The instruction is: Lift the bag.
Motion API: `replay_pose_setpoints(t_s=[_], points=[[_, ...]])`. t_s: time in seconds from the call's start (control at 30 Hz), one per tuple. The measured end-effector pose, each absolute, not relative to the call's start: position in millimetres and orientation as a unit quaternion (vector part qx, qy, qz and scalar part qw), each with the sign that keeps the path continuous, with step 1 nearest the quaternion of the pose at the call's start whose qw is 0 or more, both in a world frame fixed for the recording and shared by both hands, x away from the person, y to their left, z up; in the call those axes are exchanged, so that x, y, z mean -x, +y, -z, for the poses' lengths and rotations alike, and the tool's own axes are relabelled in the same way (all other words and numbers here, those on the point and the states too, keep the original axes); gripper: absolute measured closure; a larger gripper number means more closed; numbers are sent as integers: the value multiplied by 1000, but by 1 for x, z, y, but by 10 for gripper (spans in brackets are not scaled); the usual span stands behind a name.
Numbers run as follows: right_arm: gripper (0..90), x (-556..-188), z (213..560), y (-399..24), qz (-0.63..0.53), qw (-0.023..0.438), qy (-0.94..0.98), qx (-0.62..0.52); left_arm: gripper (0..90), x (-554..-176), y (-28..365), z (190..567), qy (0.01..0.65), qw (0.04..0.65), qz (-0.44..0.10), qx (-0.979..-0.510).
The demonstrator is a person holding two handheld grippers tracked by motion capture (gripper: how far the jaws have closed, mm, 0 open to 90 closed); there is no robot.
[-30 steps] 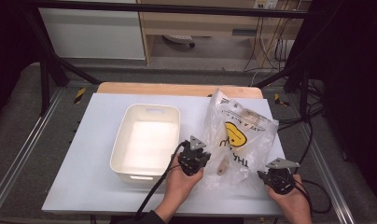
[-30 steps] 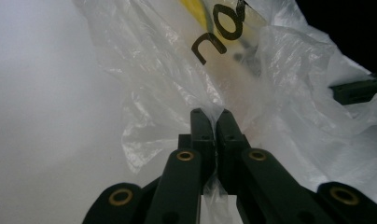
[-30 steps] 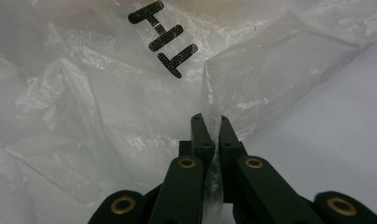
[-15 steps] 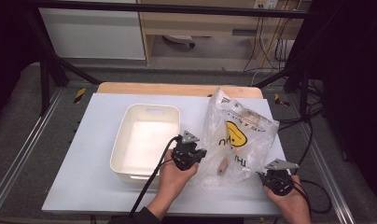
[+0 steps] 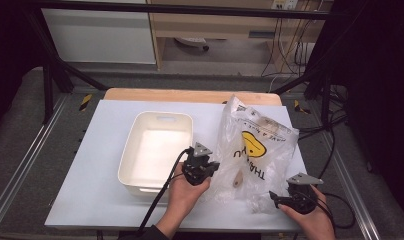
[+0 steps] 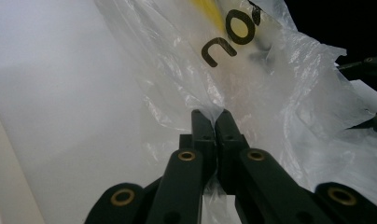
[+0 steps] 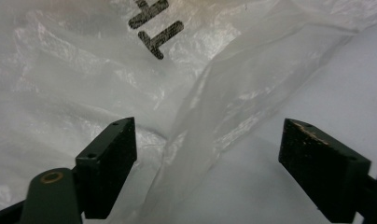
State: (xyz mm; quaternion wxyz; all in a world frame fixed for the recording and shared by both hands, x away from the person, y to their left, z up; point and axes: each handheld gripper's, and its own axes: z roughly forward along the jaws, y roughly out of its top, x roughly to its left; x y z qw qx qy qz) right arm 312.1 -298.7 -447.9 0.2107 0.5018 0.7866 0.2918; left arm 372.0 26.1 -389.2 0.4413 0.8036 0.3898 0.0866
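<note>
Right hand-held gripper [image 5: 282, 200] has just opened, releasing the plastic bag [image 5: 255, 150]; left hand-held gripper [image 5: 202, 167] pinches the bag's edge beside the white bin [image 5: 140, 145].

Worktop [image 5: 90, 165]: carries the tub and the bag.
Tub [image 5: 140, 150]: left of centre.
Plastic bag [image 5: 260, 150]: right of the tub, just beside it.
Left gripper [image 5: 206, 167]: between tub and bag, at the bag's near left edge.
Right gripper [image 5: 275, 199]: at the bag's near right corner.
</note>
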Motion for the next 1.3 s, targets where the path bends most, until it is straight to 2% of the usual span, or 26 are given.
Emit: replay_pose_setpoints(t_s=[0.07, 0.13, 0.43, 0.63, 0.83, 1.1, 1.3], points=[[175, -311, 450, -298, -288, 202, 788, -505, 891, -372, 27, 389, 391, 441, -85, -803], [205, -310, 451, -298, -289, 189, 792, -504, 892, -373, 28, 388, 393, 443, -83, -802], [700, -313, 446, -288, -297, 183, 808, -475, 894, -372, 32, 382, 395, 453, -66, -797], [900, -319, 446, -279, -293, 186, 819, -458, 896, -370, 36, 376, 396, 460, -53, -793], [900, -329, 442, -270, -316, 158, 823, -445, 896, -375, 39, 361, 389, 462, -48, -795], [900, -340, 424, -264, -340, 174, 819, -427, 897, -387, 47, 347, 378, 450, -30, -809], [900, -348, 406, -260, -341, 184, 825, -412, 898, -397, 56, 338, 371, 432, -42, -821]])
